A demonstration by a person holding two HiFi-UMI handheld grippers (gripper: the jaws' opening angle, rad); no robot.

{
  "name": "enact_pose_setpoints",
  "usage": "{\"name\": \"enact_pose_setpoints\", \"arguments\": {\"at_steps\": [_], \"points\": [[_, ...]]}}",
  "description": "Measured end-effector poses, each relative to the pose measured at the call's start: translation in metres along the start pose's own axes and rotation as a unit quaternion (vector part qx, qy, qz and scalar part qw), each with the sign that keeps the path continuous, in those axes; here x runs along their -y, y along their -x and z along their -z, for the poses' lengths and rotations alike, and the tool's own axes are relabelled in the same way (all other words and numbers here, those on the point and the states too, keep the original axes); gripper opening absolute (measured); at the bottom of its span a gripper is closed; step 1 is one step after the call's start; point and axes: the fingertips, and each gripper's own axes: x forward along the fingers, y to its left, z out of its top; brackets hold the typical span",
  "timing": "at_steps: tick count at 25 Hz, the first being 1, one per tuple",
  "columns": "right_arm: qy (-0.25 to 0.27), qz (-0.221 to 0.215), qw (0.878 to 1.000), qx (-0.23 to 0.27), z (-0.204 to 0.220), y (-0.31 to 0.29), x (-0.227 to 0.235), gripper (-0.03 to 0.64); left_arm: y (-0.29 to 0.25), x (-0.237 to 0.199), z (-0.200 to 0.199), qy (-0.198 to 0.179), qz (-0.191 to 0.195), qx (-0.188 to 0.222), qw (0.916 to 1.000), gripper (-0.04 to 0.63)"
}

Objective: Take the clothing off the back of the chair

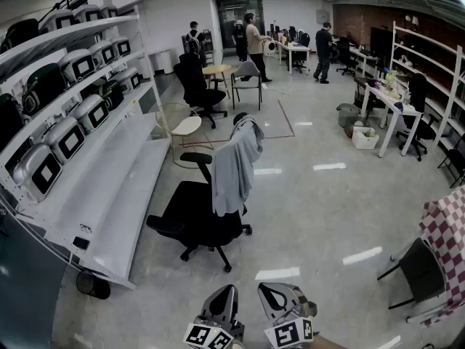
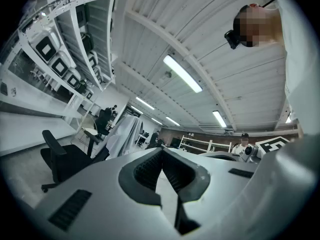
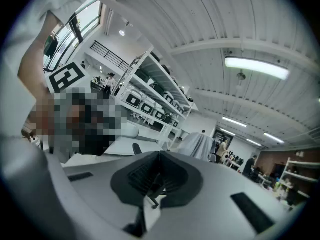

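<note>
The clothing [image 1: 236, 167], a grey garment, is hanging over the back of the chair [image 1: 196, 213], covering the top of the backrest and draping down its rear face; nothing is touching it. It is sitting well ahead of both grippers, a little to the left of the line between them in the head view. The chair, black and on castors, is standing on the floor [image 1: 312, 209] with its seat facing left toward the shelves [image 1: 109, 180]. The left gripper [image 2: 162, 150] is being held low at the near edge of the head view, well apart from the chair. Its jaws are pressing together with nothing between them, and in its own view the clothing is showing beyond its tips and to their left. The right gripper [image 3: 159, 155] is being held just beside the left one. Its jaws are likewise closed on each other and gripping nothing, and the clothing is showing beyond its tips, slightly to their right. To the left of the grippers the shelves are running away from the person, carrying rows of white units [image 1: 69, 140] with dark faces. Beyond the chair a wire seat [image 1: 182, 126] is standing, and farther on several people [image 1: 254, 38] are standing among desks. Far to the right of the right gripper a checked cloth [image 1: 447, 231] is hanging beside a second black chair [image 1: 421, 271].
</note>
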Motion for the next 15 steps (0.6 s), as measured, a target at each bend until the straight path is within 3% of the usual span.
{"name": "enact_pose_setpoints", "arguments": {"at_steps": [15], "points": [[-0.005,-0.006,1.0,0.01,-0.0027,0.0014,-0.0091,0.017,0.008,-0.0048,0.0037,0.004,-0.011,-0.001,0.9999,0.009]]}}
